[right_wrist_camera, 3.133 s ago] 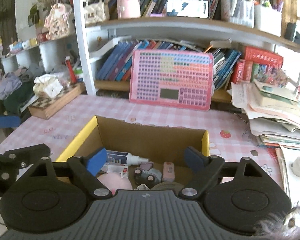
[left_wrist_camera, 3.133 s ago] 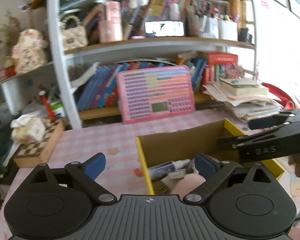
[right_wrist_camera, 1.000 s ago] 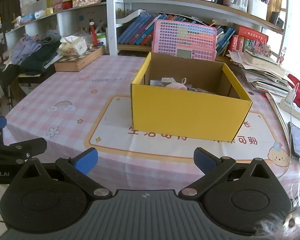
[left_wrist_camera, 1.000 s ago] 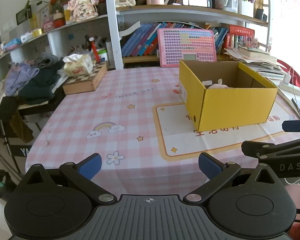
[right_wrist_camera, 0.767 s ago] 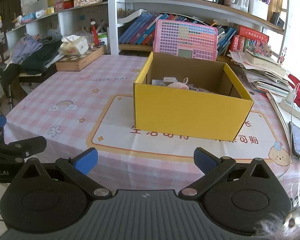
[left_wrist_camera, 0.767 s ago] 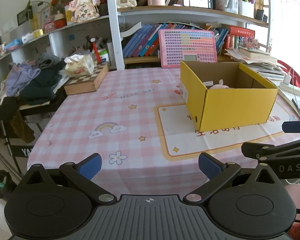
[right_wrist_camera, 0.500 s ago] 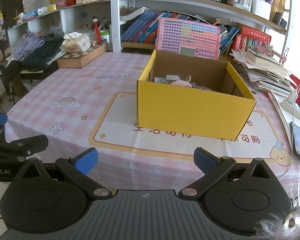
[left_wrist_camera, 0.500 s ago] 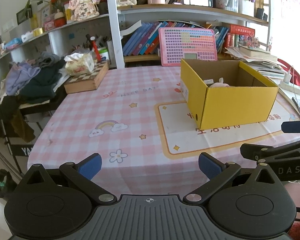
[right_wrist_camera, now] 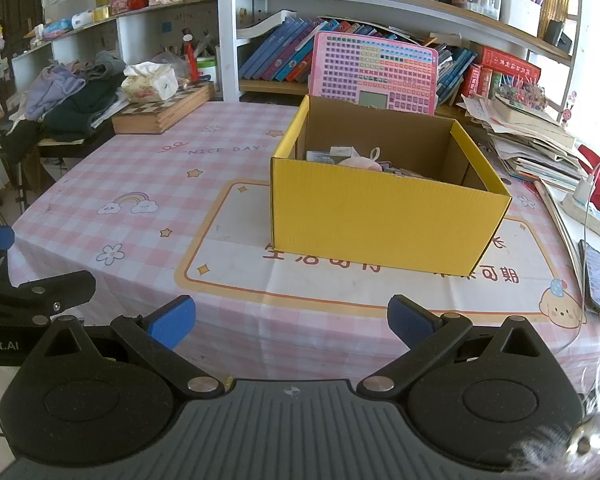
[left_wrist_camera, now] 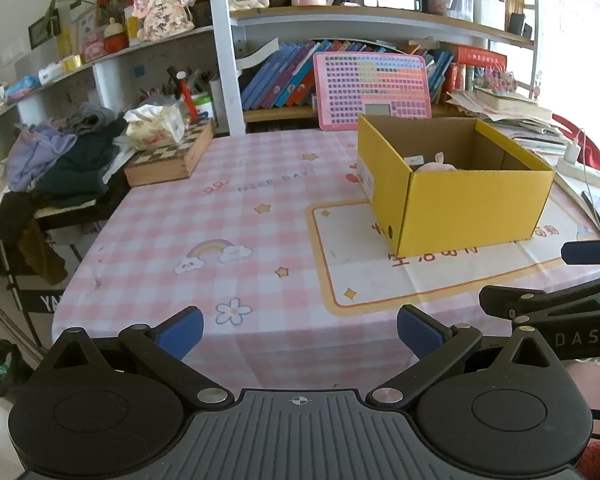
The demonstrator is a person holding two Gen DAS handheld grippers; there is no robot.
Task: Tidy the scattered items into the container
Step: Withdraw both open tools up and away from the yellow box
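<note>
A yellow cardboard box [left_wrist_camera: 472, 204] [right_wrist_camera: 380, 224] stands on the pink checked tablecloth [left_wrist_camera: 204, 236] [right_wrist_camera: 140, 176]. Inside it I see a pink round item [right_wrist_camera: 360, 163] [left_wrist_camera: 436, 166] and several small things, mostly hidden by the box wall. My left gripper [left_wrist_camera: 298, 330] is open and empty, held back past the table's near edge. My right gripper [right_wrist_camera: 290, 318] is open and empty, also back from the box. The right gripper also shows at the right edge of the left wrist view [left_wrist_camera: 548, 308]; the left gripper shows at the left edge of the right wrist view [right_wrist_camera: 36, 292].
A pink keyboard toy [right_wrist_camera: 374, 74] leans against the bookshelf behind the box. A chessboard box [right_wrist_camera: 164, 110] with a tissue pack sits at the far left. Piled clothes [right_wrist_camera: 64, 96] lie left of the table. Paper stacks, a power strip and a phone [right_wrist_camera: 598, 280] lie right.
Both grippers have pulled back from above the box to the table's near edge over three seconds. In the last second the views shift only slightly.
</note>
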